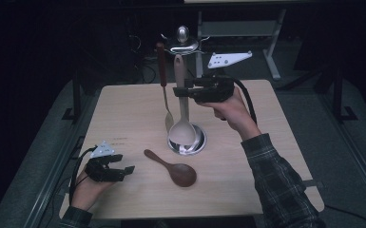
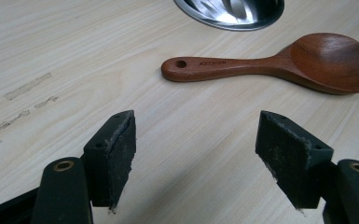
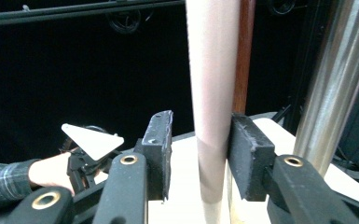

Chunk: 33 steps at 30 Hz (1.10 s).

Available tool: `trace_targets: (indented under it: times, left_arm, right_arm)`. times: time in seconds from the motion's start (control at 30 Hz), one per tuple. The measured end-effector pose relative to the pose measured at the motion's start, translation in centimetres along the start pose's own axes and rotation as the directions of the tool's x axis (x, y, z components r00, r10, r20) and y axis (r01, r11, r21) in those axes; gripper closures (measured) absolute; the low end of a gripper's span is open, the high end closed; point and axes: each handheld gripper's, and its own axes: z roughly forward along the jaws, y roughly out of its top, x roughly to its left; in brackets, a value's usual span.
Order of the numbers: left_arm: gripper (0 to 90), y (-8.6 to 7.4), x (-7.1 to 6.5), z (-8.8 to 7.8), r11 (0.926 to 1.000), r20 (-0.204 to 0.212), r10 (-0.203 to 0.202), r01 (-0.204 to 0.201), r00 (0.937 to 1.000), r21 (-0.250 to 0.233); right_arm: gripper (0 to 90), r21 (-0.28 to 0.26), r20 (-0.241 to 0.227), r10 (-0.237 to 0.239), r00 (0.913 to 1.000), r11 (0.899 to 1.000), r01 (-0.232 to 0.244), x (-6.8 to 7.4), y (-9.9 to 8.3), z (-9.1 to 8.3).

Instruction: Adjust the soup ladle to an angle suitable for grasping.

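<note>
The left gripper point(image 2: 196, 154) hangs over the table point(image 2: 74, 56), jaws wide apart with bare wood between them. Beyond them lies a wooden spoon point(image 2: 279, 65), bowl to the right. A steel base point(image 2: 233, 11) sits at the top edge.

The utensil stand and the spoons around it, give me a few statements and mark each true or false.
1. A pale ladle hangs on the utensil stand. True.
2. The right gripper has the pale ladle's handle between its jaws. True; a gap shows at one pad, so it is not clamped.
3. The dark wooden spoon hangs from the stand. False; it lies flat on the table.
4. The left gripper holds the wooden spoon. False; its jaws stand open with nothing between them, short of the spoon.
5. A second utensil with a reddish-brown handle hangs beside the ladle. True.
</note>
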Motion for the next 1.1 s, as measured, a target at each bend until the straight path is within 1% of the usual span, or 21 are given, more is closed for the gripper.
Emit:
trace_targets:
  times: [0.07, 0.13, 0.23, 0.3, 0.37, 0.5, 0.6, 0.8, 0.93, 0.97, 1.1]
  left_arm:
    - [28.4, 0.0, 0.0, 0.0, 1.0, -0.001, 0.006, -0.006, 1.0, 0.003]
    - [28.3, 0.0, -0.1, 0.1, 1.0, 0.003, 0.004, -0.004, 1.0, 0.008]
    - [27.9, -0.1, -0.2, 0.2, 0.9999, 0.001, 0.012, -0.012, 0.9999, 0.001]
    - [27.3, -0.2, -0.2, 0.2, 0.9999, 0.0, 0.016, -0.016, 0.9999, -0.004]
    - [26.9, -0.2, -0.2, 0.2, 0.9998, 0.0, 0.019, -0.019, 0.9998, -0.004]
    - [26.0, -0.2, -0.1, 0.2, 0.9998, 0.001, 0.021, -0.021, 0.9998, -0.001]
    - [25.9, -0.2, -0.2, 0.3, 0.9998, 0.003, 0.022, -0.022, 0.9998, 0.0]
    - [25.9, -0.2, -0.1, 0.4, 0.9998, 0.003, 0.02, -0.02, 0.9998, 0.004]
    - [25.9, -0.3, -0.1, 0.4, 0.9998, 0.005, 0.02, -0.02, 0.9998, 0.005]
    - [25.9, -0.3, -0.1, 0.4, 0.9998, 0.005, 0.021, -0.021, 0.9998, 0.005]
    - [25.9, -0.3, -0.1, 0.5, 0.9998, 0.004, 0.019, -0.019, 0.9998, 0.006]
  right_arm:
    - [58.2, 0.008, 0.019, -0.01, 0.9998, 1.0, 0.01, 0.2, -0.1, -0.1]
    - [56.9, 0.014, 0.029, -0.015, 0.9995, 1.0, 0.015, 0.3, -0.3, -0.3]
    - [54.8, 0.012, 0.05, -0.021, 0.9986, 1.0, 0.021, 0.5, -0.8, -0.9]
    - [53.9, 0.013, 0.072, -0.029, 0.997, 1.0, 0.029, 0.6, -1.2, -1.4]
    - [52.9, 0.011, 0.082, -0.031, 0.9962, 0.999, 0.03, 0.6, -1.6, -1.8]
    - [50.5, 0.026, 0.111, -0.035, 0.9932, 0.999, 0.032, 0.7, -2.6, -2.5]
    - [49.6, 0.034, 0.131, -0.025, 0.9911, 0.999, 0.02, 0.6, -3.3, -2.9]
    - [49.2, 0.043, 0.152, -0.009, 0.9884, 0.999, 0.002, 0.3, -4.9, -3.5]
    - [49.2, 0.054, 0.167, 0.018, 0.9857, 0.998, -0.027, -0.1, -5.9, -3.9]
    - [49.2, 0.052, 0.171, 0.016, 0.9852, 0.998, -0.026, -0.2, -6.2, -4.0]
    - [49.2, 0.059, 0.188, 0.036, 0.9815, 0.997, -0.048, -0.7, -7.2, -4.2]
